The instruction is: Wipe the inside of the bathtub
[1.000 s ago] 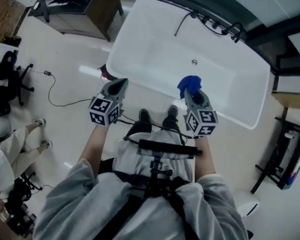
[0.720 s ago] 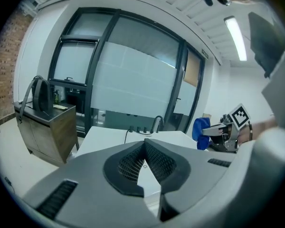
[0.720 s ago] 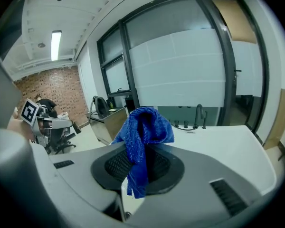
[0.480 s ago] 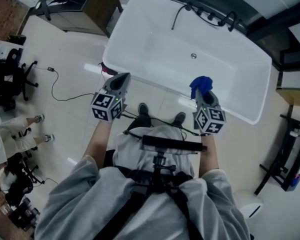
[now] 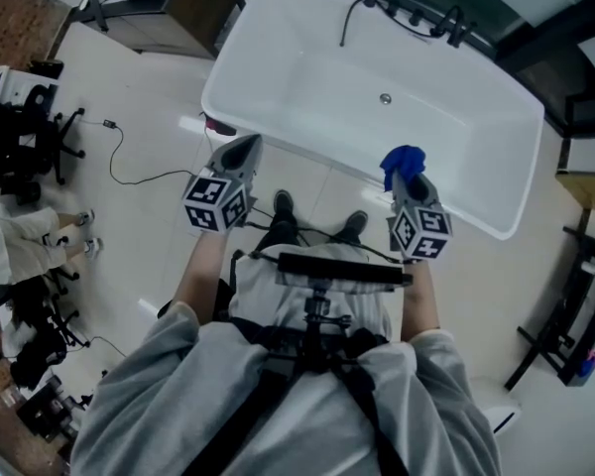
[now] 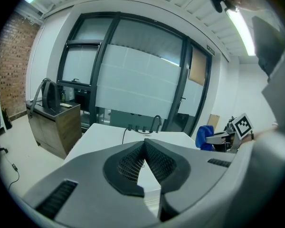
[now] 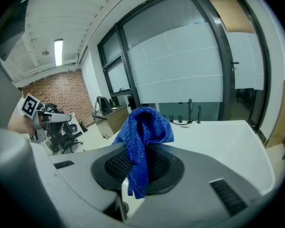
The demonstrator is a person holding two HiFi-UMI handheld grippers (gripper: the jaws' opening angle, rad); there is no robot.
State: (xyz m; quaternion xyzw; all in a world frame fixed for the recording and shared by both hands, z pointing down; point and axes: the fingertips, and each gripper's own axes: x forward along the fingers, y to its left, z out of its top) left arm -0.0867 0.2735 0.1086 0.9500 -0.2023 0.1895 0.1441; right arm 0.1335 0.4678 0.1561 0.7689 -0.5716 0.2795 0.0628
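The white bathtub (image 5: 327,77) lies ahead of me, with its drain (image 5: 385,98) in the floor and black taps (image 5: 446,28) on the far rim. My right gripper (image 5: 405,172) is shut on a blue cloth (image 5: 402,159) and hangs over the tub's near rim. In the right gripper view the blue cloth (image 7: 145,127) droops from the jaws of the right gripper (image 7: 141,151), with the bathtub (image 7: 218,137) beyond. My left gripper (image 5: 246,147) is shut and holds nothing, just short of the near rim at the left. The left gripper (image 6: 145,142) points over the bathtub (image 6: 109,134).
A wooden cabinet (image 5: 193,3) stands at the tub's far left end. A black cable (image 5: 129,172) runs across the floor at the left, near office chairs (image 5: 20,137) and a seated person's legs (image 5: 40,241). A black stand (image 5: 565,315) is at the right.
The tub has come nearer and more square to me. Both grippers have drifted a little right along the near rim. The cloth stays gripped in the right one.
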